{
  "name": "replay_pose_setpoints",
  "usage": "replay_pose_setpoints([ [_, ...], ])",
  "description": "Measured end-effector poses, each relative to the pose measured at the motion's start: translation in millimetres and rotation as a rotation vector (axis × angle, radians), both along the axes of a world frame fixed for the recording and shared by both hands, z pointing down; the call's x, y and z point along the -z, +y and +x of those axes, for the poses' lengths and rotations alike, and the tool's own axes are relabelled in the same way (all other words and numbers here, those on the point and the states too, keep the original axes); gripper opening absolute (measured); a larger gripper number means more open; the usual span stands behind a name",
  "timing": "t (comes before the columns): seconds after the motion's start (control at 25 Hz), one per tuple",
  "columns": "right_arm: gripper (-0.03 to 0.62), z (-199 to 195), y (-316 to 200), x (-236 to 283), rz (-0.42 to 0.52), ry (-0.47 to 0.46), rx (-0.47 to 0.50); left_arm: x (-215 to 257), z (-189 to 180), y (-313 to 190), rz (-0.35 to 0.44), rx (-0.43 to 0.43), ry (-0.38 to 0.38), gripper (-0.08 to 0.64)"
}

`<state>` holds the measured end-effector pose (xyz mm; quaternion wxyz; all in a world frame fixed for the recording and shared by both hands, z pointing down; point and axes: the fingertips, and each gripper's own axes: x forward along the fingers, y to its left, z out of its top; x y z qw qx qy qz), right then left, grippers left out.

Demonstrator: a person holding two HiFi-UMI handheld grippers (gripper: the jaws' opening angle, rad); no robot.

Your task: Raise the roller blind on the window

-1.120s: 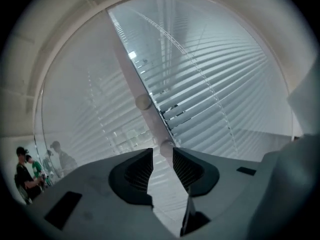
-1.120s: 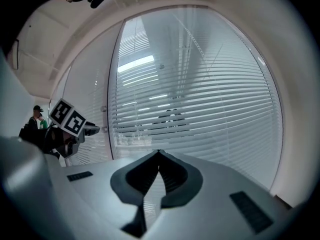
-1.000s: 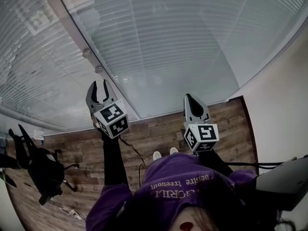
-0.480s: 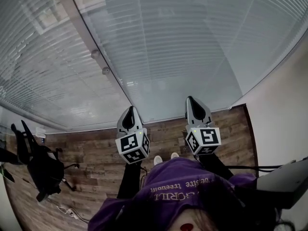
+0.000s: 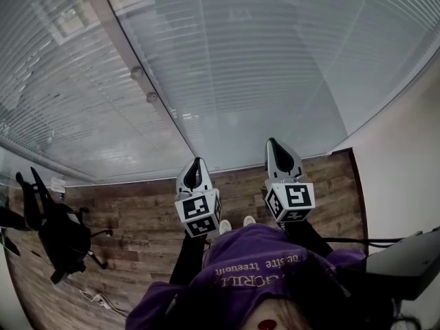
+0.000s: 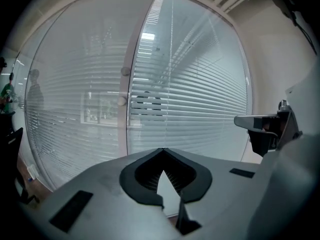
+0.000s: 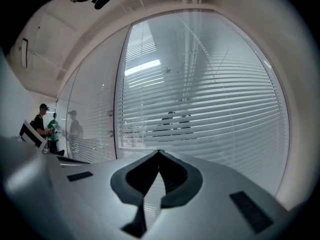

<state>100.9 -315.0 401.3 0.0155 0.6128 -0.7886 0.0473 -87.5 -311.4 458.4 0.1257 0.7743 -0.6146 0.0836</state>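
The blind is a slatted one that hangs behind a tall glass pane, lowered almost to the floor; it also fills the left gripper view and the right gripper view. My left gripper is held low in front of the glass, jaws shut with nothing between them. My right gripper is beside it to the right, also shut and empty. Neither gripper touches the blind or the glass. The right gripper's body shows at the edge of the left gripper view.
A pale window post with two round knobs divides the glass to the left. A black office chair stands on the wood floor at left. A white wall closes the right side. People stand far left.
My left gripper was open and raised near the window post; it has come down and to the right and has shut empty. The right gripper has hardly moved.
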Motion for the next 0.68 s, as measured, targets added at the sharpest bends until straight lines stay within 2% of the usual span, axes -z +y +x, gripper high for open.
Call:
replay_pose_setpoints([
  [0.68,-0.002,-0.2,1.9,-5.5,-0.015,0.012,-0.002,-4.3,4.5,4.3,-0.023,-0.009,-0.024,0.002],
])
